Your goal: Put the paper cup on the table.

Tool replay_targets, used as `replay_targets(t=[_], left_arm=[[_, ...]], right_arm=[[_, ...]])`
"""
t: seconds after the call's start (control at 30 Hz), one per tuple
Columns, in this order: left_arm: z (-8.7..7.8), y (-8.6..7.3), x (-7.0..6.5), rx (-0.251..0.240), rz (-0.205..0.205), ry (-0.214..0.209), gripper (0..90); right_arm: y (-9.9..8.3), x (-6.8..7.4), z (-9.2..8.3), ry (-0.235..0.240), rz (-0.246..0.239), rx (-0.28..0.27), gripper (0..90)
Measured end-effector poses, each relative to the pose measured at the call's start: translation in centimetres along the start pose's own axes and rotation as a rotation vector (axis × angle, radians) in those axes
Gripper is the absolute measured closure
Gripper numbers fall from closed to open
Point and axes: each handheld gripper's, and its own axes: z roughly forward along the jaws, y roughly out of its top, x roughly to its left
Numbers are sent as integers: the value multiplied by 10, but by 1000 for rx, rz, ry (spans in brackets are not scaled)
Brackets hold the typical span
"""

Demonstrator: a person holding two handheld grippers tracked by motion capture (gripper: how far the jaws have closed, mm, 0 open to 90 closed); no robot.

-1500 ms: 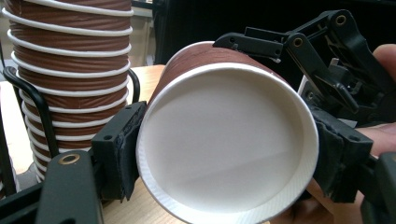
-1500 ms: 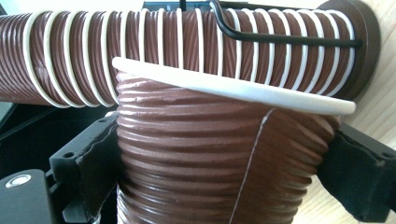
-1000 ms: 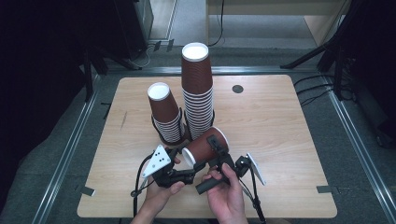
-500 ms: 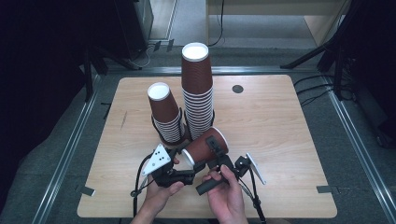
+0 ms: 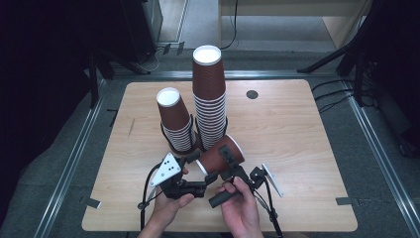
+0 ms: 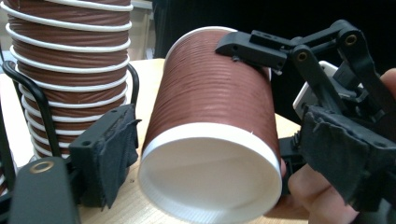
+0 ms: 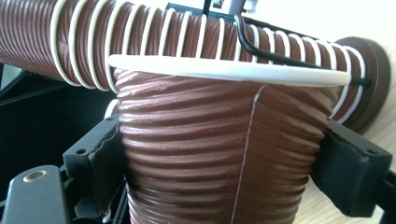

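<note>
A single brown ribbed paper cup hangs tilted over the table's front, just before the two stacks. My right gripper is shut on it. In the right gripper view both pads press into the cup below its white rim, denting the wall, and the right gripper has just closed further. My left gripper is at the cup's narrow end. Its jaws have just been opening. In the left gripper view the cup lies between the pads of my left gripper, with small gaps at both sides.
Two upside-down cup stacks stand mid-table in black wire holders: a short stack and a tall stack right behind the held cup. A dark round grommet sits at the back. The wooden table has bare room at the right.
Both hands and the cup keep their places. The jaw movement is too small to make out in the high view.
</note>
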Motion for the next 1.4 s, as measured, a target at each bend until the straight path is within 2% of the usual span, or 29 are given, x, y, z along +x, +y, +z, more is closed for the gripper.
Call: replay_targets(t=[0.13, 0.23, 0.47, 0.6, 0.7, 0.83, 0.97, 1.03, 1.1, 1.2, 1.27, 1.4], left_arm=[[-1, 0, 0, 4, -1, -1, 80], [-3, 1, 0, 5, 2, 1, 79], [-10, 0, 6, 12, -6, 32, 62], [-12, -4, 12, 12, -30, 58, 28], [-15, -8, 14, 10, -34, 85, 20], [-24, -13, 19, 9, -31, 93, 5], [-36, -18, 30, 0, -56, 116, 5], [-43, -21, 35, -9, -70, 141, 5], [-50, -25, 40, -10, -81, 162, 5], [-60, -29, 48, -1, -90, 185, 5], [-66, -32, 53, 10, -98, 203, 5], [-77, -34, 62, 5, -135, 243, 5]], right_arm=[[5, 3, -2, 10, -27, -17, 129], [9, 2, -3, 0, -60, -42, 130], [28, -3, -6, -38, -225, -110, 130], [38, -7, -7, -65, -284, -120, 131], [47, -7, -8, -82, -354, -125, 132], [60, -2, -7, -66, -458, -142, 136], [71, 1, -6, -67, -561, -163, 134], [77, 2, -5, -73, -612, -180, 134], [81, 1, -4, -89, -658, -188, 134], [85, 0, -3, -115, -772, -191, 134], [88, 1, -3, -120, -798, -189, 134], [92, 1, -1, -168, -914, -209, 133]])
